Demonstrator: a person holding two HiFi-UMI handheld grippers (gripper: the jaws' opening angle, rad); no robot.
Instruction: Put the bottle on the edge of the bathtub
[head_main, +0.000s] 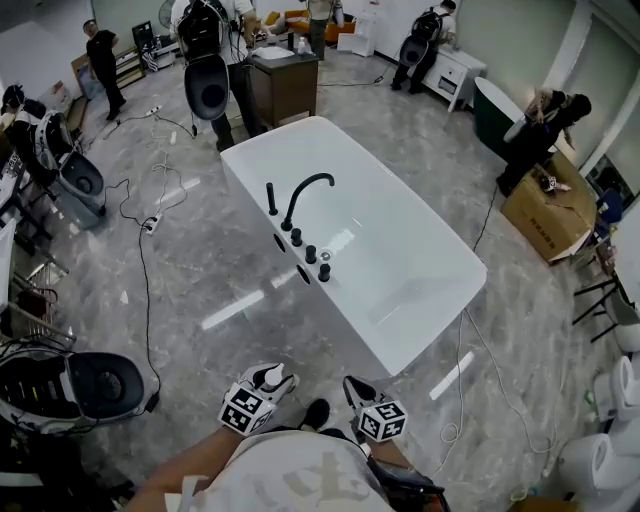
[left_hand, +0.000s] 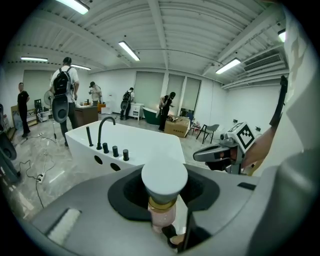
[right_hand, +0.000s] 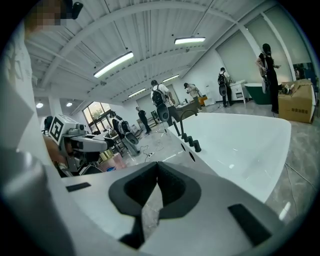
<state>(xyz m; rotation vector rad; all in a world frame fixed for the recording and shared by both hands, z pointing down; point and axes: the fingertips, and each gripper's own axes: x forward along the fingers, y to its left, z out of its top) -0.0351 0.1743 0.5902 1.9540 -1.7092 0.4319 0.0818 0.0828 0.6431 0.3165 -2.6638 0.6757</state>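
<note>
The left hand-held gripper (head_main: 268, 380) is held low and close to the person's body, and its jaws are closed on a bottle (left_hand: 163, 199). In the left gripper view the bottle stands upright between the jaws: a pale pink body, a gold ring at the neck and a wide white cap (left_hand: 164, 179) on top. So the bottle is in the gripper, well apart from the bathtub (head_main: 250, 160).

The right hand-held gripper (head_main: 358, 390) is just beside the left one. Its jaws are together at the tips and hold nothing (only the floor (head_main: 200, 270) shows through the narrow gap lower down).

The white bathtub stands on the grey glossy floor in front of the person, and it is turned diagonally. On its near long edge there is a black curved faucet (head_main: 305, 193), with a row of black knobs (head_main: 310, 253) next to it. A cardboard box (head_main: 545, 215) is on the floor to the right, behind the bathtub. Several people stand farther back in the room.
</note>
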